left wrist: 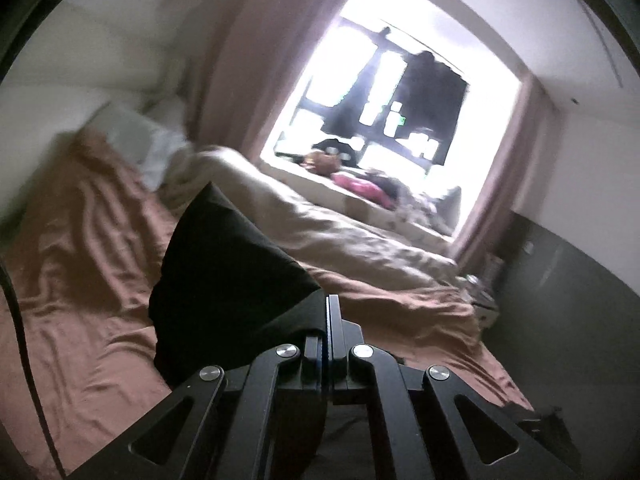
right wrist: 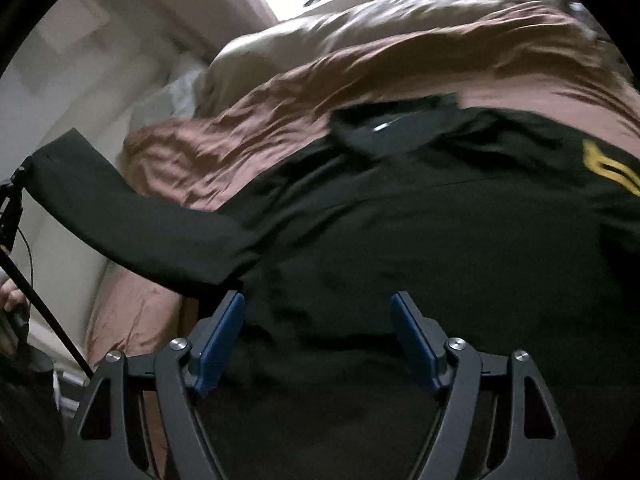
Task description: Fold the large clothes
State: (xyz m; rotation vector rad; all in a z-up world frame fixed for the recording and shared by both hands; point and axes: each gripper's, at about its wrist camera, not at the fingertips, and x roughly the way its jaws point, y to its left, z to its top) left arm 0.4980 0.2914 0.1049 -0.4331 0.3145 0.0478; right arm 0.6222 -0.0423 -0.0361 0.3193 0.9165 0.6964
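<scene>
Left tongs [left wrist: 327, 312] are clamped on the sleeve of a black cloth shirt [right wrist: 400, 208], lifted leftward off the brown bedsheet [right wrist: 280, 120]; right tongs [right wrist: 318, 320], spread wide, hover over its body.

Brown bedsheet [left wrist: 80, 288] at 8 o'clock, beige duvet [left wrist: 340, 232] centre, bright window [left wrist: 400, 92] at 1 o'clock, pink curtain [left wrist: 240, 60] at 11.

the left tool [left wrist: 329, 312] has its fingers pressed together on a fold of black cloth [left wrist: 224, 276], which rises in a peak above the bed [left wrist: 80, 280]. a brown sheet [left wrist: 60, 340] lies rumpled under it, a beige duvet [left wrist: 320, 224] heaped beyond. behind that, a bright window [left wrist: 400, 92] between pink curtains [left wrist: 240, 60].
</scene>
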